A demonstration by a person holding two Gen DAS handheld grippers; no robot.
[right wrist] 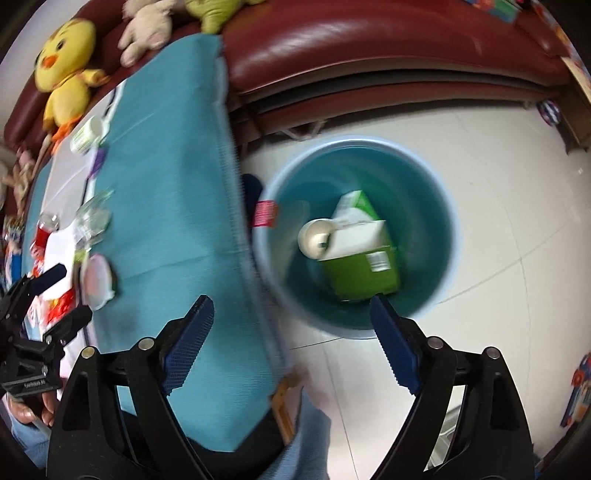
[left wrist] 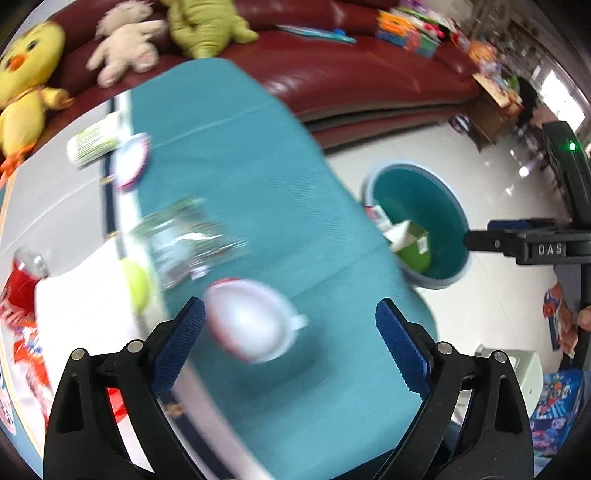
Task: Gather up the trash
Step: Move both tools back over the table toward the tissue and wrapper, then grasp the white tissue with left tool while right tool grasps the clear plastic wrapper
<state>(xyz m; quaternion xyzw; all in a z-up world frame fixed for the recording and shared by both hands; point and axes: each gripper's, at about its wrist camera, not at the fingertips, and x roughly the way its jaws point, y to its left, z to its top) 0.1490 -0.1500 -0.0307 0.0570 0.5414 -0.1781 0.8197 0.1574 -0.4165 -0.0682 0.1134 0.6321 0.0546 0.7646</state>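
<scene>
My left claw (left wrist: 290,328) hung over the teal cloth (left wrist: 240,166), jaws wide apart, nothing clamped. Just ahead of the left pad (left wrist: 181,347), btwn the two, lay a white round lid w/ red rim (left wrist: 251,321), on the cloth, not pinched. Beyond it, ahead & left: a crumpled clear plastic bottle (left wrist: 184,240), blurred. A yellow-green round thing (left wrist: 138,288) sat left of the lid, next to a white tissue (left wrist: 81,306). Further left a red can (left wrist: 22,280) & some red-white wrapper (left wrist: 33,354), partly under the tissue edge. Far ahead-left: a green-white tub (left wrist: 94,142) on its side, touching a second round lid (left wrist: 131,160).

My right claw (right wrist: 291,339) was off the table edge, pointing down at the floor, jaws also wide apart & empty. No earlier pic to compare. Straight ahead of it stood the bin (right wrist: 448,236), pale rim, teal inside, on white tiles (right wrist: 517,184) beside the cloth's hanging edge. Inside the bin: a green-white carton (right wrist: 364,258) w/ a white cup (right wrist: 316,238) lying against its left side. A small red label (right wrist: 266,213) showed at the bin's left rim; couldn't tell if in or outside.

From the right cam the left claw showed far left, over the lid. Behind the table: dark red sofa (right wrist: 369,48) w/ yellow duck plush (right wrist: 64,62), a cream plush (left wrist: 125,40) & a green one (left wrist: 203,27).
</scene>
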